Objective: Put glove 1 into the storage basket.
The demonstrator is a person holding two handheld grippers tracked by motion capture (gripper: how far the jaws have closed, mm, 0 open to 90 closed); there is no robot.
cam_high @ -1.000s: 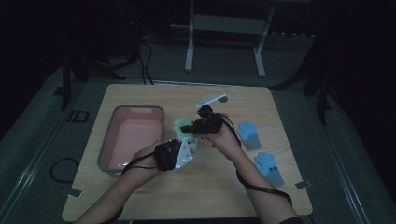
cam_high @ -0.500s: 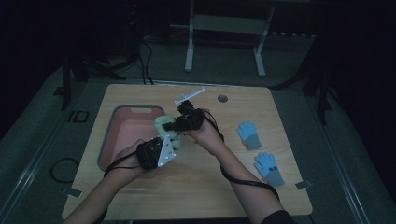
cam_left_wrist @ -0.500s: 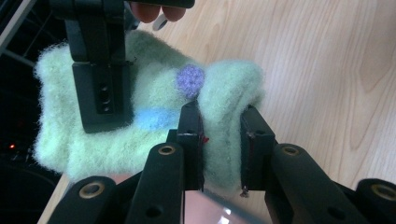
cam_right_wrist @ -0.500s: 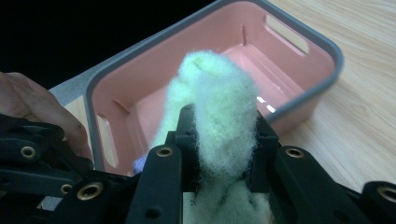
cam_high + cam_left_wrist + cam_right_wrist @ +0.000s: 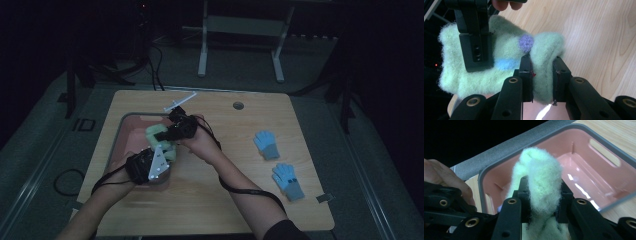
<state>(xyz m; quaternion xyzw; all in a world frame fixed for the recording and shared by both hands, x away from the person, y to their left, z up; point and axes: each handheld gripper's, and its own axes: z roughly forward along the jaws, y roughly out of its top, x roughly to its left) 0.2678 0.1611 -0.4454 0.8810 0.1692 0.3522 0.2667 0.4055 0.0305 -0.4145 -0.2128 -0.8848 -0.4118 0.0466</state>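
You hold one fuzzy green mitten (image 5: 161, 141) over the pink bin (image 5: 131, 131), its long axis running from one gripper to the other. Your left gripper (image 5: 542, 75) pinches one end, your right gripper (image 5: 543, 195) the other, fingers (image 5: 523, 195) clamped into the fluff; their tips are buried. Two blue gloves (image 5: 266, 144) lie well apart on the desk (image 5: 240, 200).

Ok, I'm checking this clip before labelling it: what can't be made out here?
- Whether the green fuzzy cloth is one piece or a pair: folds and the left tongs hide its shape in the left gripper view.
- Floor of the pink bin: the cloth and right tongs cover part in the right gripper view.
- Pattern on the two blue gloves: too small and dim in the high view.
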